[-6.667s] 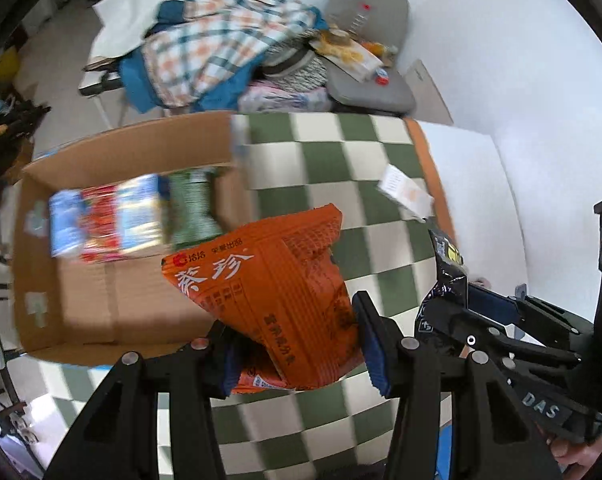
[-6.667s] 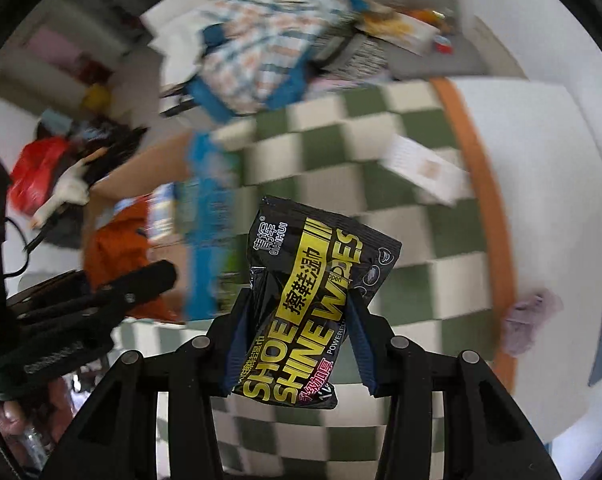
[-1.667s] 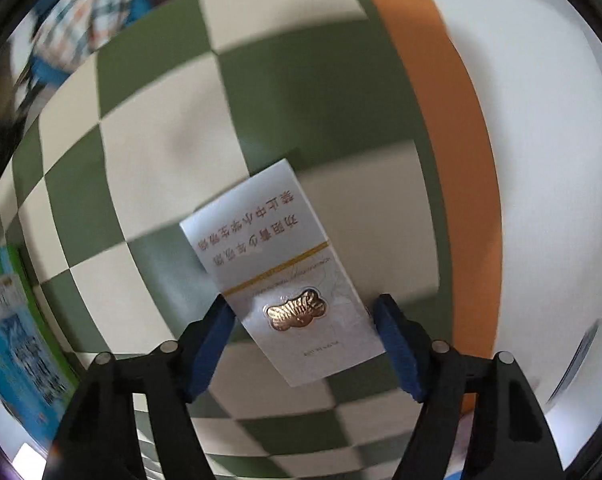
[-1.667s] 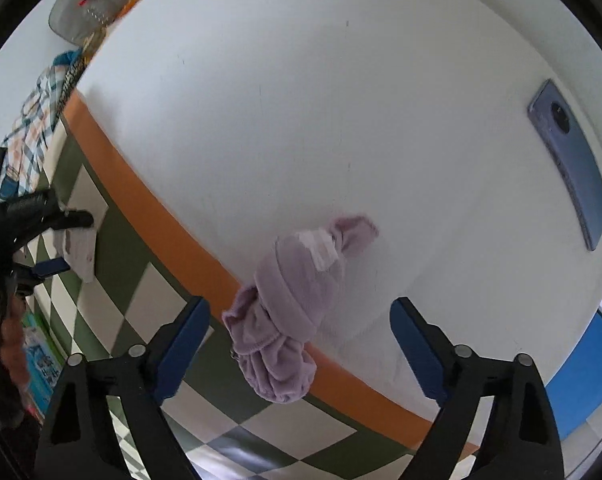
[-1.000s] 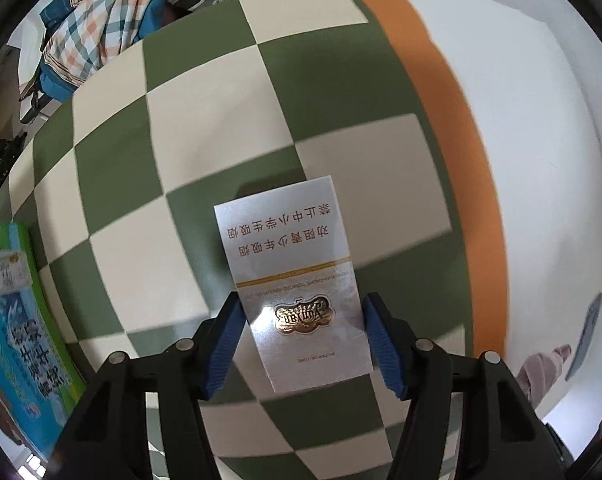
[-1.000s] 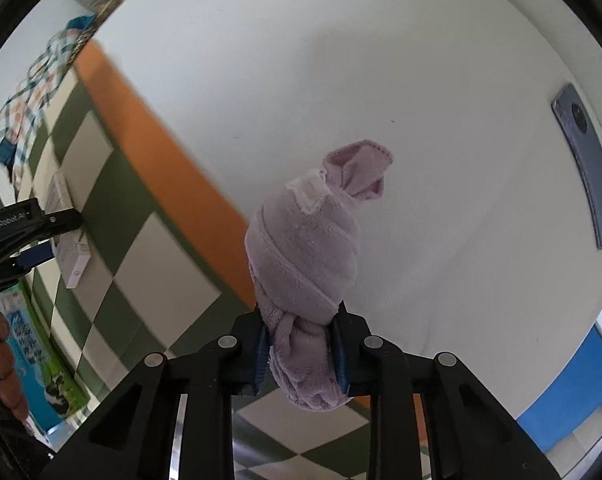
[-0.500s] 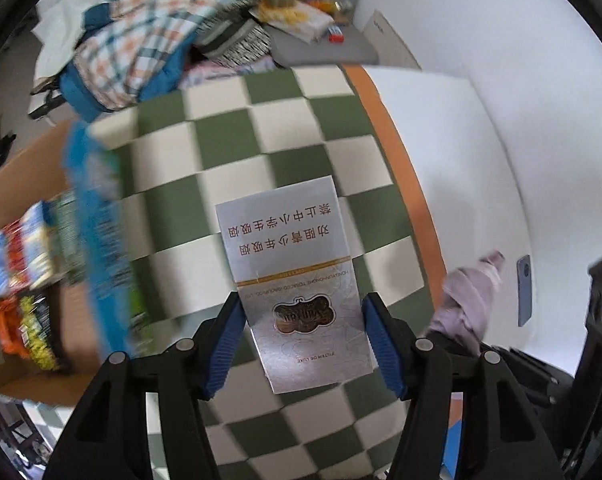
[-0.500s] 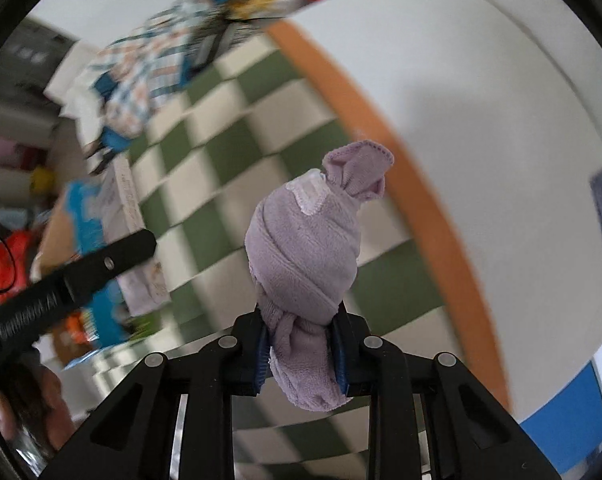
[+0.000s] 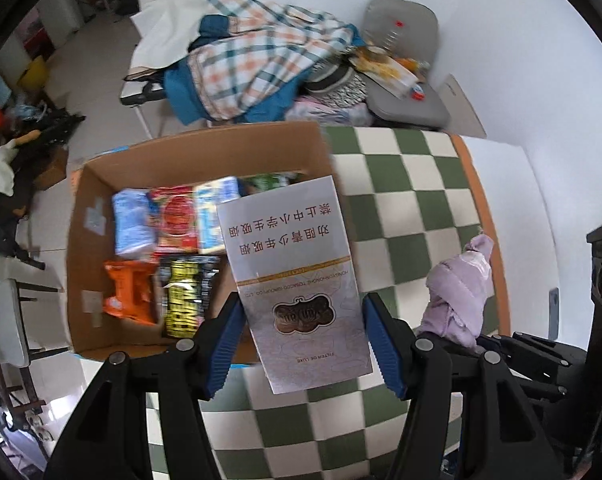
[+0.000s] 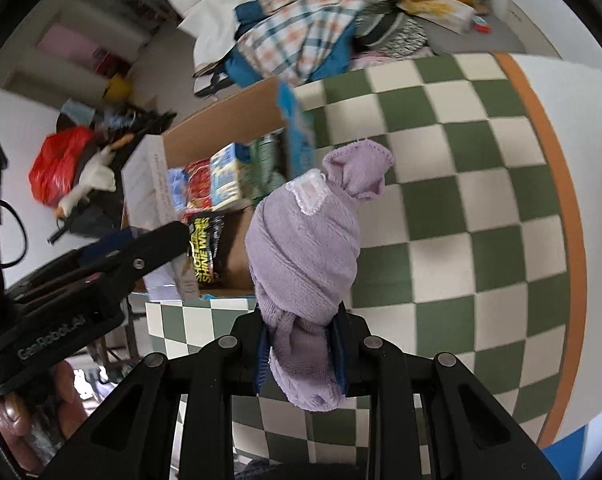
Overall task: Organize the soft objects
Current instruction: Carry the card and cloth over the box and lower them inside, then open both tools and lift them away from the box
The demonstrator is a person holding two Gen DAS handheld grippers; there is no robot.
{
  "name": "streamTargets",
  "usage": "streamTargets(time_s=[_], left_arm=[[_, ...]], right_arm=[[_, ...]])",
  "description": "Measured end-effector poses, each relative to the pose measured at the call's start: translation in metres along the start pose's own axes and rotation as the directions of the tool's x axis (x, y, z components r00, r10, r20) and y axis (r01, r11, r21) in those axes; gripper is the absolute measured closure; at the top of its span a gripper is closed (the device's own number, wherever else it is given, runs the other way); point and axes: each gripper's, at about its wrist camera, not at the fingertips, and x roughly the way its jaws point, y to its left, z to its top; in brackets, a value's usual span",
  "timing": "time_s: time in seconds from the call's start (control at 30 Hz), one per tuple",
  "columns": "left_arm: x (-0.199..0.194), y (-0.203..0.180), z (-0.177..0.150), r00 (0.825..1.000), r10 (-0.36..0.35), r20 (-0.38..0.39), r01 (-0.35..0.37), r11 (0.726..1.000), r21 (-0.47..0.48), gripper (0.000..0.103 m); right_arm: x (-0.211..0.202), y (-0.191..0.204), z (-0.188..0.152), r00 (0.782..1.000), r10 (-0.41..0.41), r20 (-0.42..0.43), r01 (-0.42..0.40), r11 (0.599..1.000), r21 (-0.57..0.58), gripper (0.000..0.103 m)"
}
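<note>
The left gripper (image 9: 303,344) has its jaws partly open, clamped on a white packet (image 9: 297,280); the right gripper (image 10: 301,354) has its jaws squeezed onto a purple cloth (image 10: 303,256). Beyond both jaws sits a cardboard box (image 9: 205,152) of packets on the checkered table (image 9: 429,208).

The cardboard box (image 9: 189,160) stands at the left edge of the checked cloth (image 9: 421,216), open side up. Inside it, packets (image 9: 173,224) lie in a row along the far wall; two more packets (image 9: 157,296) lie side by side toward the near wall. The pack (image 9: 297,280) sits between the left gripper (image 9: 301,344) pads, over the box's right wall. The rolled towel (image 10: 305,256) stands up from the right gripper (image 10: 301,356), over the cloth just right of the box. A heap of clothes (image 9: 261,56) lies beyond the box's far wall, with a chair (image 9: 405,60) to its right.
</note>
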Motion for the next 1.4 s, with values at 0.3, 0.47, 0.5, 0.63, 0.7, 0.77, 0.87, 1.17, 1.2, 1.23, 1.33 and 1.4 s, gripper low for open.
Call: streamTargets(time_s=[0.3,0.47,0.5,0.63,0.7,0.77,0.87,1.17,1.2,1.23,1.33,1.4], left_arm=[[0.035,0.04,0.002,0.999,-0.003,-0.052,0.001,0.999,-0.039,0.046],[0.06,0.053,0.004,0.994,-0.035,-0.101,0.028,0.997,-0.075,0.046],[0.064,0.055,0.004,0.993,-0.04,-0.109,0.031,0.997,-0.077,0.045],[0.081,0.064,0.006,0.987,-0.078,-0.144,0.063,0.992,-0.105,0.045],[0.086,0.07,0.008,0.983,-0.105,-0.153,0.085,0.988,-0.126,0.045],[0.09,0.072,0.01,0.978,-0.118,-0.171,0.097,0.987,-0.13,0.044],[0.095,0.075,0.011,0.974,-0.126,-0.189,0.1,0.985,-0.144,0.044],[0.103,0.086,0.011,0.955,-0.171,-0.241,0.121,0.971,-0.208,0.038],[0.102,0.086,0.011,0.957,-0.17,-0.237,0.121,0.971,-0.208,0.033],[0.1,0.086,0.01,0.958,-0.169,-0.231,0.121,0.971,-0.207,0.031],[0.091,0.088,0.009,0.965,-0.157,-0.212,0.114,0.973,-0.203,0.022],[0.085,0.09,0.008,0.97,-0.14,-0.197,0.101,0.976,-0.194,0.017]], right_arm=[[0.04,0.035,0.016,0.998,-0.037,-0.041,0.036,0.999,-0.02,0.076],[0.066,0.039,0.03,0.996,-0.059,-0.063,0.057,0.998,-0.032,0.076],[0.07,0.04,0.032,0.996,-0.065,-0.065,0.063,0.997,-0.037,0.076],[0.088,0.043,0.037,0.994,-0.078,-0.072,0.073,0.995,-0.06,0.076],[0.095,0.046,0.039,0.994,-0.087,-0.071,0.082,0.994,-0.076,0.076],[0.101,0.048,0.041,0.993,-0.095,-0.075,0.088,0.992,-0.086,0.075],[0.11,0.048,0.043,0.991,-0.101,-0.087,0.092,0.991,-0.095,0.071],[0.114,0.053,0.045,0.989,-0.125,-0.082,0.115,0.986,-0.117,0.048],[0.113,0.054,0.045,0.989,-0.124,-0.08,0.114,0.986,-0.119,0.048],[0.112,0.055,0.046,0.989,-0.129,-0.076,0.12,0.986,-0.12,0.048],[0.108,0.055,0.046,0.988,-0.135,-0.069,0.126,0.985,-0.121,0.047],[0.106,0.056,0.045,0.988,-0.14,-0.072,0.13,0.984,-0.121,0.047]])
